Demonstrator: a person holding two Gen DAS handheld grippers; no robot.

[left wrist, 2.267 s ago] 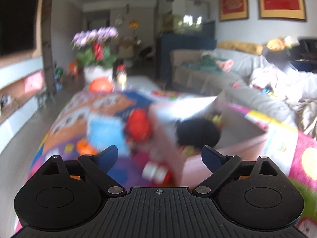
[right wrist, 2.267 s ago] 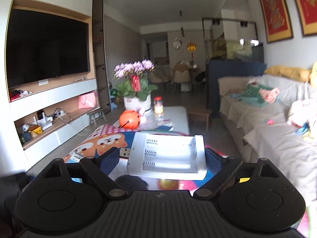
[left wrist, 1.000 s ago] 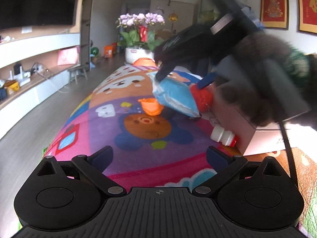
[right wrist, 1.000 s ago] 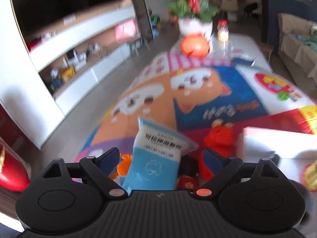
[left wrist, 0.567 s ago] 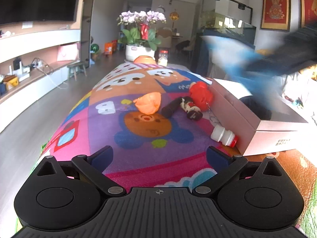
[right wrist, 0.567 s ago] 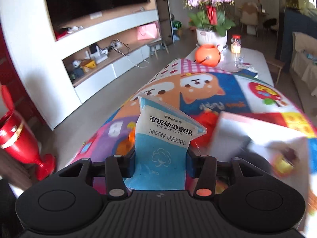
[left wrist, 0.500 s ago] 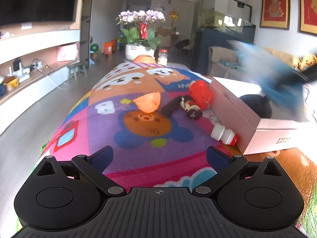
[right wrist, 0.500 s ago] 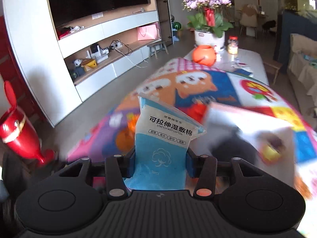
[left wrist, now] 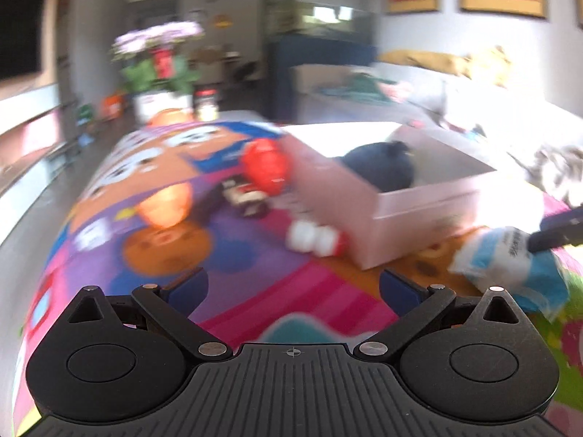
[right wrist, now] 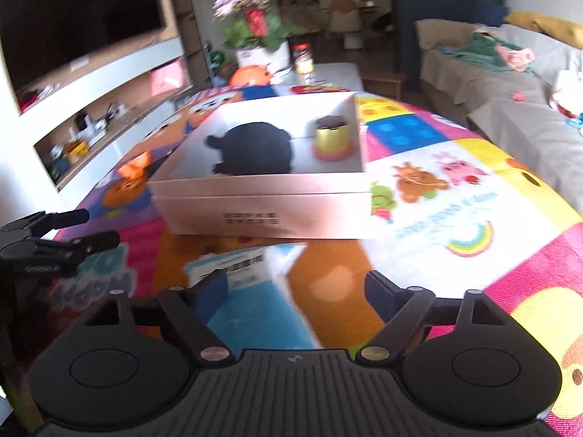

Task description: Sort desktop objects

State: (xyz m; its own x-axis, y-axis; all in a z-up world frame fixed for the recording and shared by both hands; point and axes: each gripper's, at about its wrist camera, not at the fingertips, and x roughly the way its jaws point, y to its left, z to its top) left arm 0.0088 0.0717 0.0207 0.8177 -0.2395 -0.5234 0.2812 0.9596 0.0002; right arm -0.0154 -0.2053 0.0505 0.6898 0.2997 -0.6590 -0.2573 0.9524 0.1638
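Colourful play mat (right wrist: 419, 262), blue wipes pack (right wrist: 251, 302) loose between opening right hand-held gripper (right wrist: 295, 291), pads clear.

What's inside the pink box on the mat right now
Inside the pink box sit a round black object and a small yellow cup-shaped item on a pink base. The near wall hides the floor in front of them.

Wipes pack (right wrist: 240, 284) on mat (right wrist: 455, 189), just before box (right wrist: 262, 200) w/ pouch (right wrist: 255, 153) inside.
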